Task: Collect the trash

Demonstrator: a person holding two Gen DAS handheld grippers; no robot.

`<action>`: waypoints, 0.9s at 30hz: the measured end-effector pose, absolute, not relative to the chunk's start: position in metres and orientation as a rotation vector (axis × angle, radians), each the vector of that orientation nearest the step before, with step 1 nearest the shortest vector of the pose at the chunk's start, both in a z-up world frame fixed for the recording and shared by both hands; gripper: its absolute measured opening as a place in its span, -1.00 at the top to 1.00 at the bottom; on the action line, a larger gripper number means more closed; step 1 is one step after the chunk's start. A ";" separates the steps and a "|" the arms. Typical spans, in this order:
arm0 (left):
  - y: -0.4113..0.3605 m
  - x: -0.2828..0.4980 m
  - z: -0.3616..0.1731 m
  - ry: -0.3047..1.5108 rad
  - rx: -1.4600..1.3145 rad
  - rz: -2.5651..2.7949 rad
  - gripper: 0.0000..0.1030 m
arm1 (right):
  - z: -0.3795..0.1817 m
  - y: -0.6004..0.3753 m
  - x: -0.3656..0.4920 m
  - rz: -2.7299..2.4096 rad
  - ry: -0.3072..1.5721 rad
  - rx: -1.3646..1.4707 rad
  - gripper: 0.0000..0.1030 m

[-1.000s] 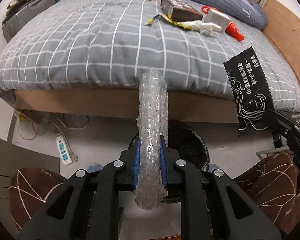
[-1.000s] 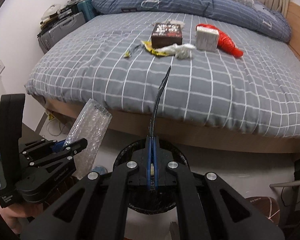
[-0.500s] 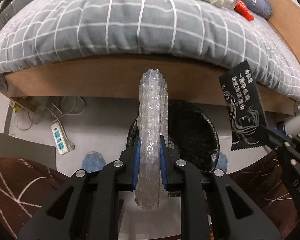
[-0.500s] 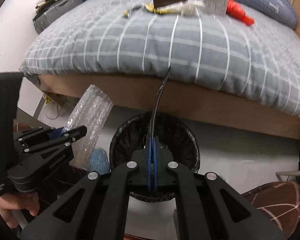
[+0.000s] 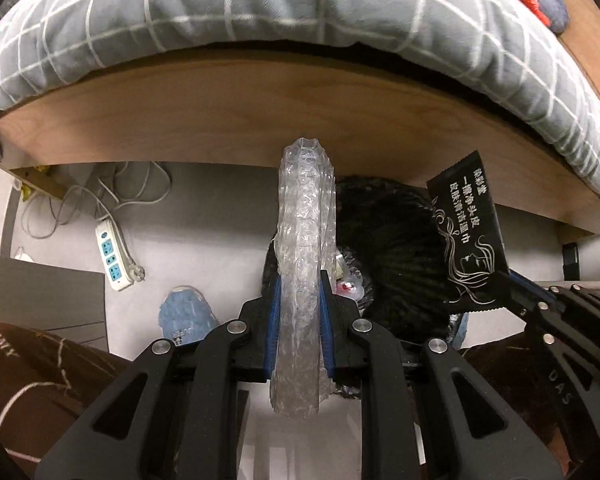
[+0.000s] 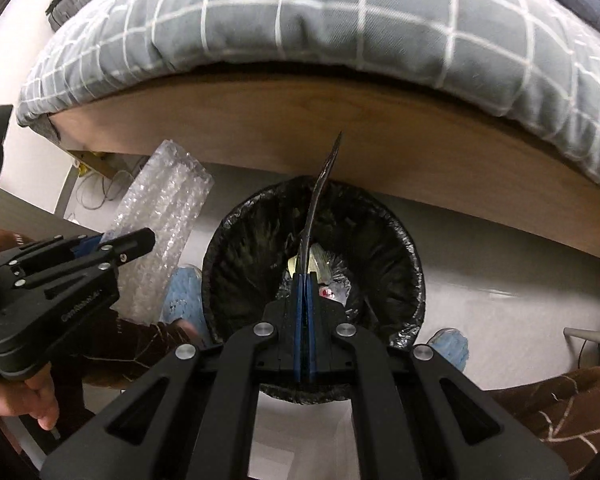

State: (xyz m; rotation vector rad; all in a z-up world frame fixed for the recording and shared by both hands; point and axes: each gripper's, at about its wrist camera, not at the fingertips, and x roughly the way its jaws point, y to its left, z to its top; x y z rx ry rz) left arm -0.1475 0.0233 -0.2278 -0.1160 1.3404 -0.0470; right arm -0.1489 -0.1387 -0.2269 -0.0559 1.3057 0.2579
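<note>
My left gripper (image 5: 301, 300) is shut on a folded strip of clear bubble wrap (image 5: 305, 232), which stands up between the blue pads. It hangs over the left rim of a round bin with a black liner (image 5: 396, 248). In the right wrist view the bubble wrap (image 6: 164, 216) and the left gripper (image 6: 114, 242) are left of the bin (image 6: 236, 264). My right gripper (image 6: 304, 296) is shut on a flat black sachet (image 6: 320, 200), seen edge-on above the bin's middle. In the left wrist view the sachet (image 5: 466, 240) shows white print. Some litter lies in the bin's bottom.
The bed's wooden frame (image 5: 260, 120) and grey checked cover (image 5: 260, 8) rise just behind the bin. A white power strip (image 5: 112, 256) and cables lie on the floor at left. Blue slippers (image 5: 184, 316) (image 6: 450, 346) and brown patterned legs flank the bin. A hand (image 6: 32, 396) holds the left gripper.
Both grippers have sunk toward the bin and tipped further down. The bin now looms large and the trash on top of the bed has slid out of view. Both grips are unchanged.
</note>
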 end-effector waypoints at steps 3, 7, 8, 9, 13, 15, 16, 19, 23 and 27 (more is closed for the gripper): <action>0.027 -0.145 -0.234 1.356 -0.124 -0.036 0.68 | -0.238 -0.132 -0.144 0.264 1.326 -0.070 0.97; 0.029 -0.144 -0.236 1.368 -0.142 -0.032 0.68 | -0.248 -0.126 -0.140 0.262 1.341 -0.090 0.91; 0.029 -0.144 -0.237 1.367 -0.140 -0.033 0.68 | -0.249 -0.125 -0.138 0.263 1.344 -0.092 0.91; 0.029 -0.143 -0.237 1.367 -0.137 -0.035 0.68 | -0.252 -0.125 -0.137 0.261 1.350 -0.093 0.91; 0.023 -0.141 -0.242 1.378 -0.129 -0.045 0.68 | -0.255 -0.134 -0.137 0.224 1.345 -0.097 0.40; 0.019 -0.140 -0.245 1.380 -0.126 -0.055 0.68 | -0.253 -0.140 -0.137 0.199 1.324 -0.107 0.14; 0.014 -0.139 -0.244 1.379 -0.123 -0.066 0.68 | -0.250 -0.146 -0.137 0.179 1.307 -0.119 -0.03; -0.001 -0.136 -0.244 1.373 -0.104 -0.094 0.68 | -0.244 -0.169 -0.139 0.118 1.273 -0.126 -0.29; -0.024 -0.132 -0.245 1.376 -0.078 -0.125 0.68 | -0.238 -0.206 -0.141 0.027 1.251 -0.084 -0.57; -0.050 -0.131 -0.243 1.371 -0.044 -0.170 0.68 | -0.228 -0.235 -0.146 -0.045 1.214 -0.054 -0.80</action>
